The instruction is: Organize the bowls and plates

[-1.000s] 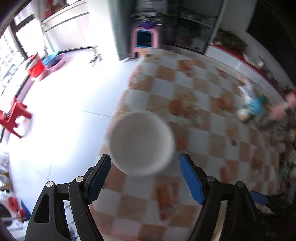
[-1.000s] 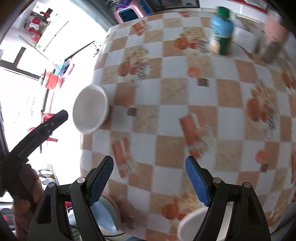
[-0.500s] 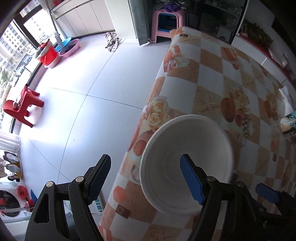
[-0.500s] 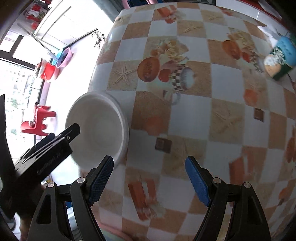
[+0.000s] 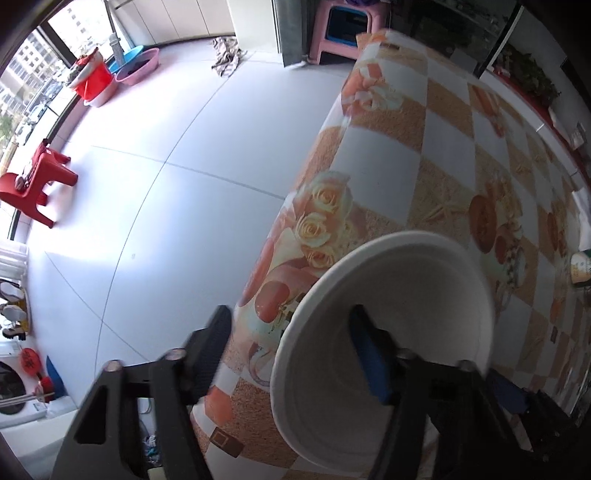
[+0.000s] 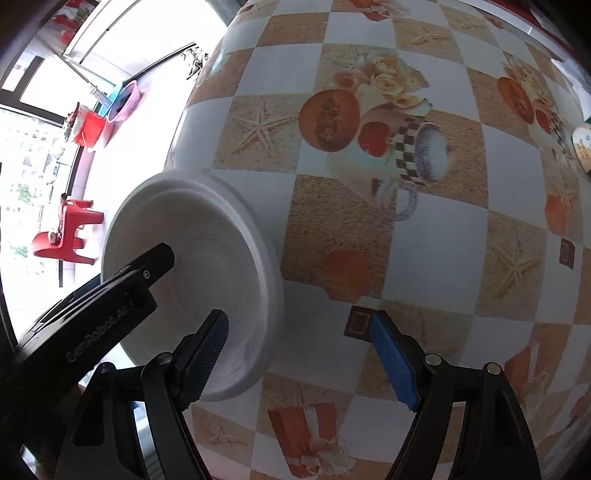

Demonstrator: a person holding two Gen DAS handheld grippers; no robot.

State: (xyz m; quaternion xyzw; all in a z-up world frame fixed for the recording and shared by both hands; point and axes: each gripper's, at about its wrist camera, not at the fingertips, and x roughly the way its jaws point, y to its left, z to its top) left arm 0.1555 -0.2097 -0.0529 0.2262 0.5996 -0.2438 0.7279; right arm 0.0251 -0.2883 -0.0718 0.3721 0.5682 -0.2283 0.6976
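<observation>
A white bowl [image 5: 402,314] stands at the left edge of the checkered table [image 5: 436,122]; it also shows in the right wrist view [image 6: 225,236]. My left gripper [image 5: 291,332] is open and straddles the bowl's near rim, with the right finger [image 5: 369,354] inside the bowl and the left finger outside over the table edge. In the right wrist view one left finger [image 6: 147,266] reaches into the bowl. My right gripper [image 6: 299,354] is open and empty, low over the table just right of the bowl.
The floor drops away left of the table edge, with a red stool [image 5: 33,184], a red bucket [image 5: 94,85] and a pink stool [image 5: 343,26] on it. A green-labelled container [image 5: 581,267] lies at the table's right side.
My left gripper has moved forward and its jaws have narrowed; its right finger now sits deeper in the bowl. My right gripper has come closer to the bowl and table.
</observation>
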